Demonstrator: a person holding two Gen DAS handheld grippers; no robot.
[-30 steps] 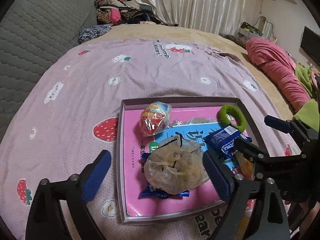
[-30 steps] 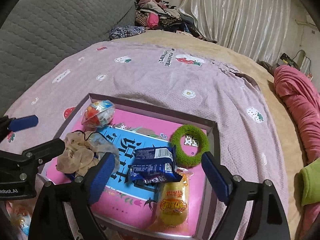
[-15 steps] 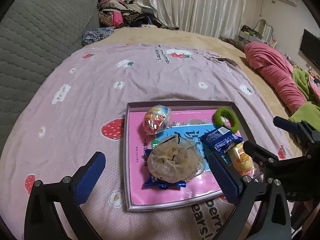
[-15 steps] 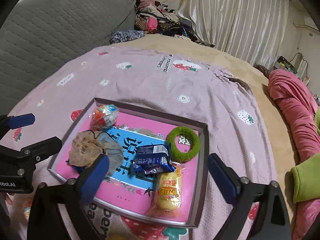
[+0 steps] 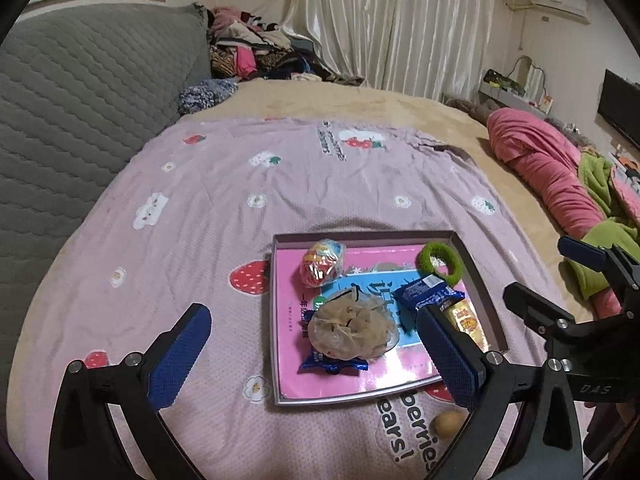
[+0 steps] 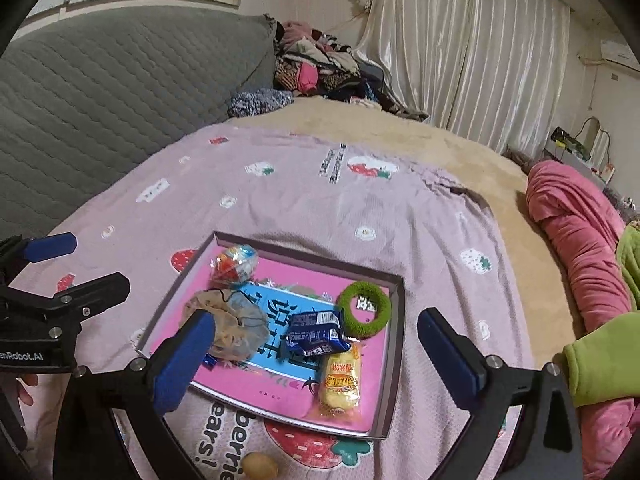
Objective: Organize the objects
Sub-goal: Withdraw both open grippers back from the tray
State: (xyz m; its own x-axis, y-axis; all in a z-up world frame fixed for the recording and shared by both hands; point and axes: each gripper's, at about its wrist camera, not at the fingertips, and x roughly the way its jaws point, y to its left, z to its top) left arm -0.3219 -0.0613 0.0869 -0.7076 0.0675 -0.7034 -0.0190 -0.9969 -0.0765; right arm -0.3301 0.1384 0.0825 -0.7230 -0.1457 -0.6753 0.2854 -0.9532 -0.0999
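Snacks gathered in tray [image 5: 482, 292] on pink bed sheet [image 5: 224, 216]. Green ring [image 6: 364, 310] placed at 1 o'clock corner of tray, wrapped ball [image 6: 234, 264] at 11 o'clock, crinkly bag [image 5: 352, 326] in middle, blue packet [image 6: 316, 332] beside yellow packet [image 6: 340, 380]. Left tongs [image 5: 316, 354] spread wide, nothing held. Right tongs [image 6: 314, 354] spread wide, nothing held. Brown egg [image 6: 260, 466] seen on sheet at 6 o'clock of tray.
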